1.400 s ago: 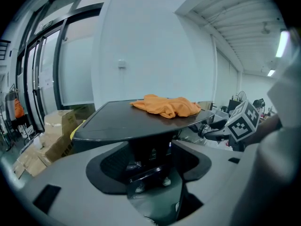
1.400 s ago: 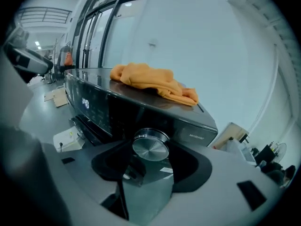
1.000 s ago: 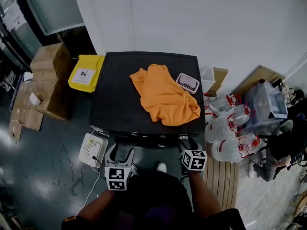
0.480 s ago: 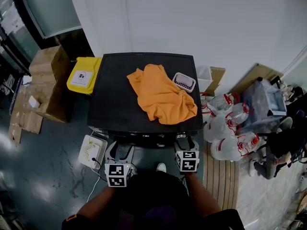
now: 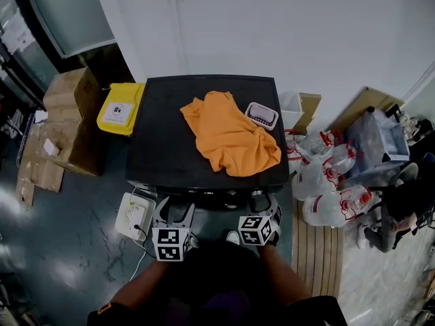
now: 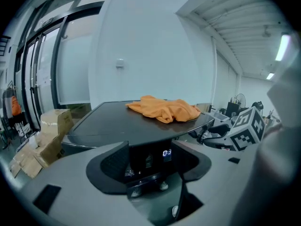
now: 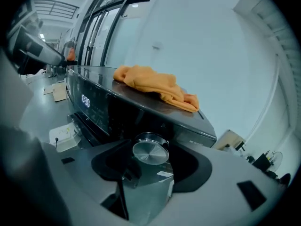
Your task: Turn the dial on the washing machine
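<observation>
The dial [image 7: 150, 153], a round brushed-metal knob, sits on the front panel of the washing machine [image 5: 170, 134], under the front edge of its top and near the right front corner. It stands between the jaws of the right gripper [image 5: 264, 202], which have just been closing a little and now seem to press on its rim. What changes over the last second is the roll of that tool: its marker cube [image 5: 258, 230] shows a different tilt and face than a moment ago, while the hand hardly shifts along the panel. I judge that the turn is under way, with the knob following the wrist. How far it has clicked round cannot be read, as no pointer mark shows. The left gripper [image 5: 173, 209] hangs idle before the left part of the panel, jaws apart with nothing between them, facing the lit display [image 6: 167, 153]. On the top, an orange cloth [image 5: 231, 134] lies from the middle toward the right front, and a small basket [image 5: 262, 116] sits near the back right corner. Neither reaches the panel. A white box with a cable [image 5: 132, 212] lies on the floor at the left front corner, a yellow bin [image 5: 122, 107] stands by the left edge, and plastic bags [image 5: 319, 175] crowd the right side. Nothing blocks the knob.
</observation>
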Action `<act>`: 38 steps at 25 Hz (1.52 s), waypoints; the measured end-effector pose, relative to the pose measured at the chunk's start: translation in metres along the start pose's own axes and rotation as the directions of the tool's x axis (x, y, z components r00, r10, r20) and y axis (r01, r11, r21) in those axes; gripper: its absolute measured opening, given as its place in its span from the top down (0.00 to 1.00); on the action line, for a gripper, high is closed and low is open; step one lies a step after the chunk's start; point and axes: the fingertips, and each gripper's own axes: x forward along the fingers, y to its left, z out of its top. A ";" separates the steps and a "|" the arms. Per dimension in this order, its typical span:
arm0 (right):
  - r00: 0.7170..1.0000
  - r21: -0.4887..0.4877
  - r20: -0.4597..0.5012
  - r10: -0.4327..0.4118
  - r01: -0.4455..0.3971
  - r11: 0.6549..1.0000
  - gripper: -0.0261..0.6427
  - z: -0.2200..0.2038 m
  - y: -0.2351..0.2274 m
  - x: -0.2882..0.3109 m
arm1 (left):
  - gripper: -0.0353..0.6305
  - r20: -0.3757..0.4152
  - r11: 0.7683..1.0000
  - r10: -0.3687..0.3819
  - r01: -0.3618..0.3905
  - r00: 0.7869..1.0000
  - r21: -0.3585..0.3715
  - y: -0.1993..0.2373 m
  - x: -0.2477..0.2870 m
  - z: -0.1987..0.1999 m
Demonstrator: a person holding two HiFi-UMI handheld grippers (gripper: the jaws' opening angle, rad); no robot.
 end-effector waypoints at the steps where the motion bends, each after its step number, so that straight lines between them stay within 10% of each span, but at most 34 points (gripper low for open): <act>1: 1.000 0.010 0.001 0.001 -0.001 1.000 0.57 0.000 0.000 0.000 | 0.52 0.001 1.000 0.000 0.000 1.000 0.002 0.000 0.000 0.000; 6: 0.994 0.233 0.048 0.099 -0.107 0.967 0.58 -0.003 -0.008 -0.001 | 0.52 -0.008 1.000 -0.008 0.008 1.000 0.004 0.000 0.001 -0.001; 14: 0.951 0.539 0.146 0.271 -0.306 0.784 0.58 -0.011 -0.017 0.004 | 0.52 -0.011 0.999 -0.038 0.038 0.999 -0.004 -0.008 0.010 -0.002; 17: 0.956 0.508 0.131 0.263 -0.292 0.810 0.58 -0.011 -0.016 0.004 | 0.52 -0.013 0.999 -0.041 0.041 0.999 -0.001 -0.009 0.013 -0.001; 22: 0.990 0.217 0.044 0.132 -0.138 0.966 0.54 -0.006 -0.008 -0.002 | 0.52 -0.011 0.999 -0.043 0.043 0.999 0.009 -0.008 0.017 0.000; 27: 1.000 0.008 0.017 0.016 -0.016 1.000 0.53 0.001 -0.001 -0.001 | 0.52 -0.015 0.999 -0.044 0.044 0.999 0.019 -0.005 0.017 0.000; 32: 1.000 0.031 0.011 -0.002 0.001 1.000 0.56 0.000 -0.001 0.002 | 0.52 -0.014 0.999 -0.044 0.044 0.999 0.019 -0.002 0.017 -0.001; 38: 0.993 0.277 0.056 0.104 -0.115 0.954 0.57 -0.005 -0.007 0.002 | 0.52 -0.014 0.999 -0.043 0.043 0.999 0.010 0.002 0.018 -0.002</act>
